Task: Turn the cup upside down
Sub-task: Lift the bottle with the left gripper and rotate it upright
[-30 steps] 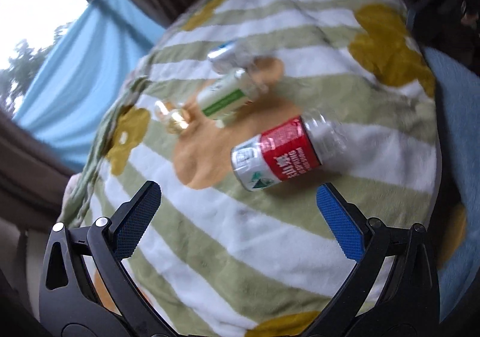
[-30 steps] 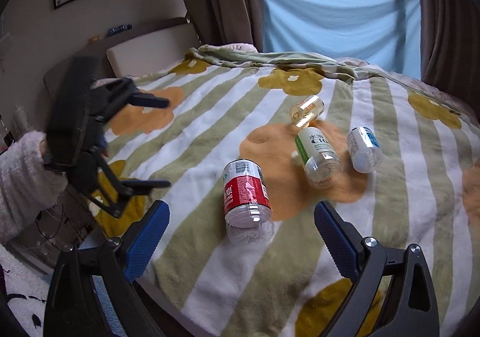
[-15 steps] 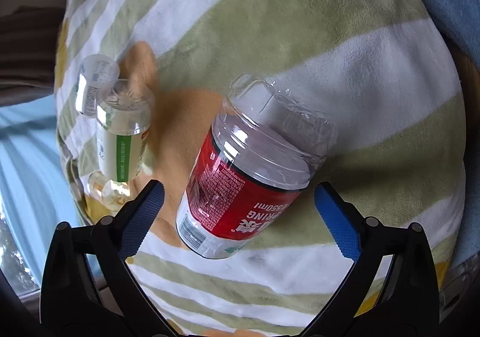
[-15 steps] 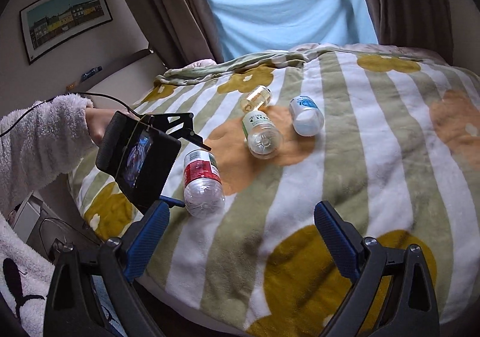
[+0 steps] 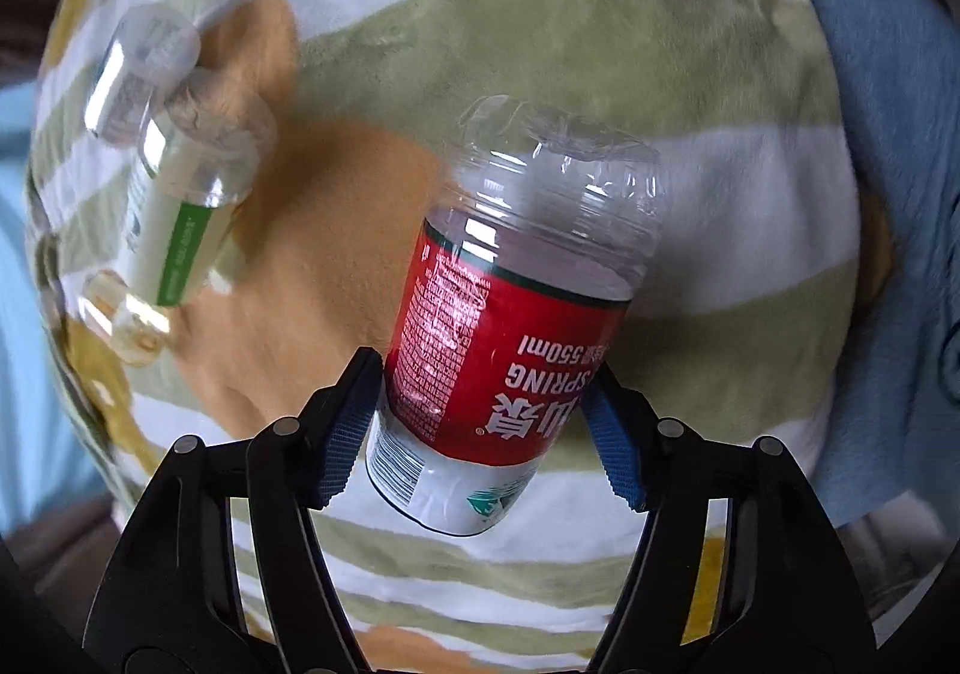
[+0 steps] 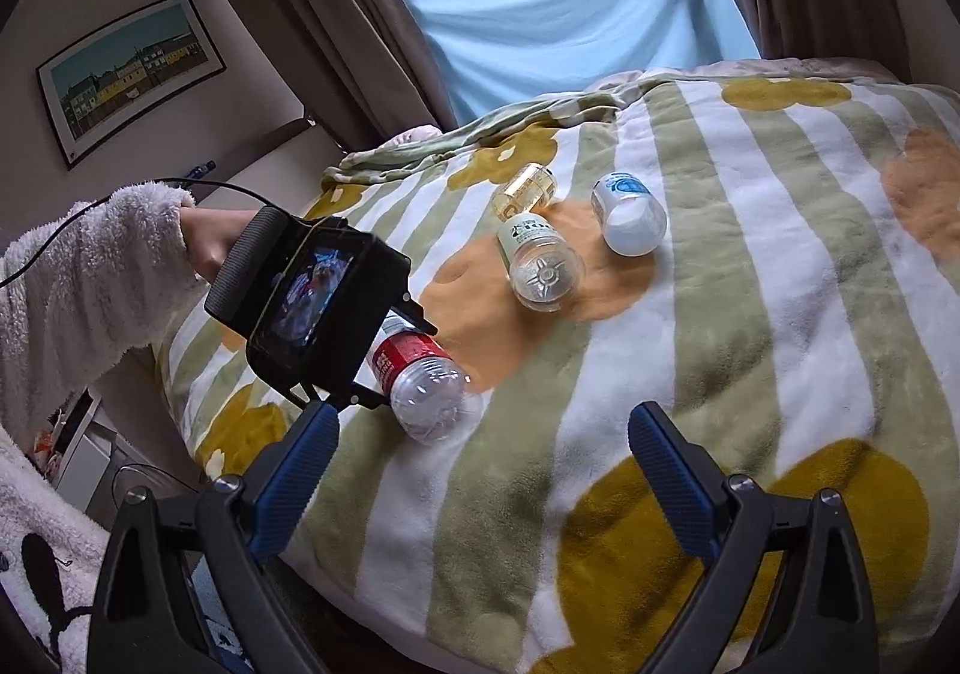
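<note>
A clear plastic cup with a red label (image 5: 510, 350) lies on its side on the striped blanket (image 5: 540, 44). My left gripper (image 5: 480, 428) is shut on it, and both blue pads press the label near its open end. From the right wrist view, the red-label cup (image 6: 420, 380) pokes out from under the left gripper's body (image 6: 312, 308), closed bottom toward me. A hand in a fluffy white sleeve (image 6: 90, 278) holds the left gripper. My right gripper (image 6: 480, 470) hovers open over the blanket's near edge (image 6: 750, 314), holding nothing.
Three more cups lie on their sides farther up the bed: a green-label one (image 6: 537, 260), a white one with blue print (image 6: 627, 215) and a small yellowish one (image 6: 522, 188). Beyond the bed are a blue cloth (image 6: 570, 26) and curtains. The bed edge drops off at the left.
My left gripper moved in over the red-label cup and went from wide open to shut on its label. The right gripper drew back and tilted, still open.
</note>
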`<state>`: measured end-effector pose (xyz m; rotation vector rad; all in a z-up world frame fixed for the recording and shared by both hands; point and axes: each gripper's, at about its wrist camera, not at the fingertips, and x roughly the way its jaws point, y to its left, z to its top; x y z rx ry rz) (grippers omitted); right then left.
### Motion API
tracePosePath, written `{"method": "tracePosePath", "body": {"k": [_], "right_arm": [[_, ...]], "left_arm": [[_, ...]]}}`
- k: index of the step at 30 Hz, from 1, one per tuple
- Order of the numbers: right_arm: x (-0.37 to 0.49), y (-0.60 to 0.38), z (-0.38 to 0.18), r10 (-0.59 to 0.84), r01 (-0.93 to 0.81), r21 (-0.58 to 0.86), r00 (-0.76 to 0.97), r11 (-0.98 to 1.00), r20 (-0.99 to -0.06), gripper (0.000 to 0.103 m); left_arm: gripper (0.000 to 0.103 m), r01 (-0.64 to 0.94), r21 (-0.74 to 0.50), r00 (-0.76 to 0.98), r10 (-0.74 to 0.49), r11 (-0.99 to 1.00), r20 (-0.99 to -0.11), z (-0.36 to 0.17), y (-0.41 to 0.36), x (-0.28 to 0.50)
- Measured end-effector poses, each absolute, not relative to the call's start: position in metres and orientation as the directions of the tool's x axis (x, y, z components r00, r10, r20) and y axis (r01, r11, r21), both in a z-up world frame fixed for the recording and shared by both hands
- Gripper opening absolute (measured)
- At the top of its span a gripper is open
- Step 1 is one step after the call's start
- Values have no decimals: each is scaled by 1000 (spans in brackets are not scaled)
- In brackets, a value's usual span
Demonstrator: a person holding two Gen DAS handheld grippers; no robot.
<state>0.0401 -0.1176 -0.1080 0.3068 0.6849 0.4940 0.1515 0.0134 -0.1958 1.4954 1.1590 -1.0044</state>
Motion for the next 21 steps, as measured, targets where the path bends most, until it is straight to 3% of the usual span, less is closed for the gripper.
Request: {"method": "tracePosePath", "body": {"k": [4, 7, 14, 16, 18, 21], "right_arm": [[41, -117, -108, 541, -334, 443, 664, 832, -516, 97], [39, -118, -111, 549, -333, 456, 661, 825, -511, 97], [34, -110, -113, 558, -347, 453, 656, 821, -508, 97], [30, -106, -113, 547, -351, 433, 663, 830, -511, 97], [28, -102, -112, 536, -354, 413, 671, 839, -513, 97], [23, -96, -113, 515, -349, 389, 682, 853, -519, 97]], "left_arm": [[63, 982, 51, 21, 164, 182, -986, -191, 14, 174], [63, 960, 6, -24, 105, 280, -994, -187, 19, 178], [66, 972, 58, 41, 78, 226, -996, -178, 25, 160], [77, 978, 100, 88, 72, 180, -993, -171, 17, 161], [102, 980, 144, 138, 52, 140, -989, -166, 9, 159], [103, 982, 152, 149, 33, 113, -988, -165, -5, 160]]}}
